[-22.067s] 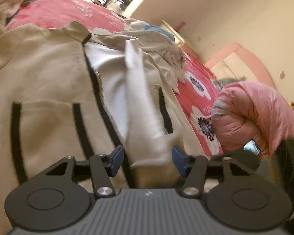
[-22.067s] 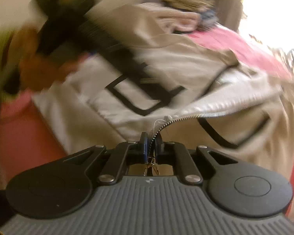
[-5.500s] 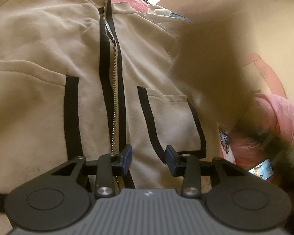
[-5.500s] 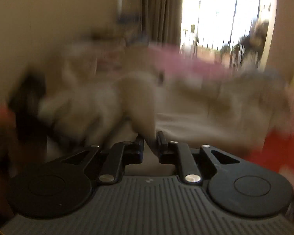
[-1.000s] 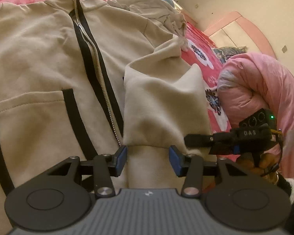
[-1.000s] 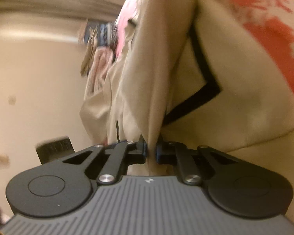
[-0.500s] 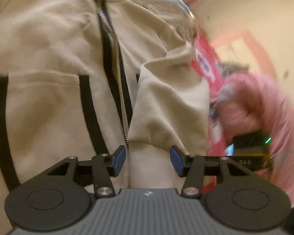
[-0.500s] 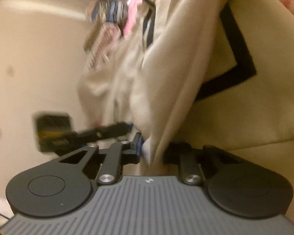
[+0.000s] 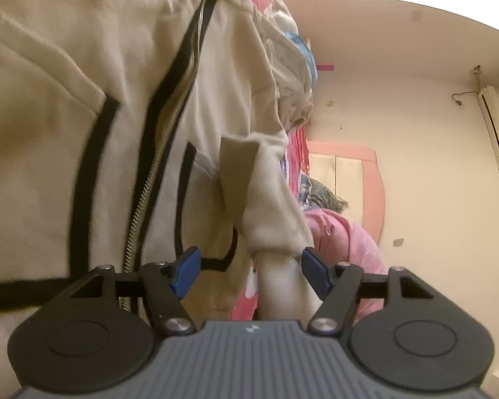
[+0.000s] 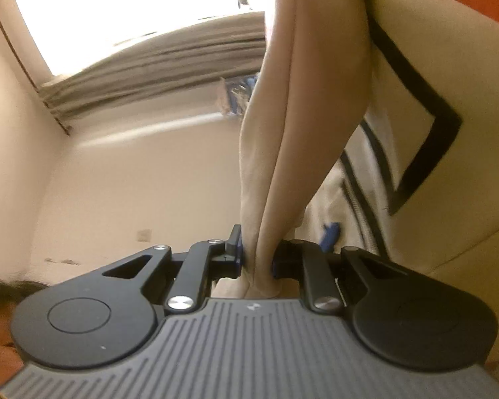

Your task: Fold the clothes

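Bed: a red and pink flower-patterned bedspread [image 9: 297,153] is seen under the clothes, mostly covered by them.
Jacket: a beige fleece zip-up jacket with black trim [image 9: 66,106] is spread over the bed and fills the left wrist view; its metal zipper [image 9: 146,199] is closed down the front, with black-edged pockets on either side.
Quilt: a bunched pink quilt [image 9: 349,242] is seen beyond the jacket's edge, near a pink-framed headboard [image 9: 369,183].
Other clothes: a pile of pale and blue garments [image 9: 296,76] is lying past the jacket's shoulder.
Sleeve: the jacket's beige sleeve [image 9: 269,199] is folded across the jacket body, its cuff end reaching between the left gripper's fingers; in the right wrist view it is stretched taut and upward [image 10: 289,133].
Left gripper [image 9: 249,271]: the blue-padded fingers are spread wide; the cuff is touched only by the right-hand pad, if at all.
Right gripper [image 10: 256,256]: the fingers are pressed together on a fold of the sleeve, which is pinched between them.
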Demonstrator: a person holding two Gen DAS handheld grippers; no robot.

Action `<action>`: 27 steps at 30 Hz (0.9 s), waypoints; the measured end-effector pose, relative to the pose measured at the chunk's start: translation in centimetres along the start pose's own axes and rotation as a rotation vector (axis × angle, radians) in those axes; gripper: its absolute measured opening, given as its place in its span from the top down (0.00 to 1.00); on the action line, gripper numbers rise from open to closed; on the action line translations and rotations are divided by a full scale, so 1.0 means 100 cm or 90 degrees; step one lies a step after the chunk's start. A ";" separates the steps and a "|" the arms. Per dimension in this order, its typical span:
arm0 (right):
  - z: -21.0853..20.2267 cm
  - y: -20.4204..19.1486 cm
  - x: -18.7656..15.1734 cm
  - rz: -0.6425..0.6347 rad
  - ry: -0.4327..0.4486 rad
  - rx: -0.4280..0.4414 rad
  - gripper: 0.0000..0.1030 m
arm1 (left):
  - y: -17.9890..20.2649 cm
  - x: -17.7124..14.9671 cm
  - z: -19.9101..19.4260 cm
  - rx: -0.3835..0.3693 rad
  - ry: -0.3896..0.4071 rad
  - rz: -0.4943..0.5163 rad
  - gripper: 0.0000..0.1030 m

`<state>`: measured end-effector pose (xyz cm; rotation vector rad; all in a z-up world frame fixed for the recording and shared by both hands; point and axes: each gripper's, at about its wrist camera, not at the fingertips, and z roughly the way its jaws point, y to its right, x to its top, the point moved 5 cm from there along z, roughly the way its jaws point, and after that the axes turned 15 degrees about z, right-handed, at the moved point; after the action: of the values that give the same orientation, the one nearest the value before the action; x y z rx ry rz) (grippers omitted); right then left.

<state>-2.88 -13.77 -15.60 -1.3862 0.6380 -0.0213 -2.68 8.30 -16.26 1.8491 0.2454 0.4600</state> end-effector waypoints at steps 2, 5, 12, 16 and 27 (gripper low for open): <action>0.001 -0.002 -0.001 -0.015 0.000 -0.007 0.87 | 0.013 0.001 -0.005 0.016 -0.002 0.039 0.38; 0.005 -0.004 -0.004 -0.045 -0.006 -0.054 0.87 | 0.033 0.004 -0.015 0.043 -0.003 0.105 0.67; 0.042 -0.054 -0.040 -0.257 -0.056 -0.158 0.87 | 0.081 0.011 -0.039 0.108 -0.005 0.258 0.84; 0.070 -0.063 -0.070 -0.374 -0.097 -0.224 0.87 | 0.095 0.014 -0.056 0.170 -0.022 0.327 0.85; 0.138 0.012 -0.095 -0.510 -0.174 -0.409 0.74 | 0.037 -0.008 -0.088 0.422 -0.120 0.413 0.87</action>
<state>-5.29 2.52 -12.23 -2.1471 -0.2010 -0.2797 -7.36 14.37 -10.57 2.6063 -0.3977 0.6935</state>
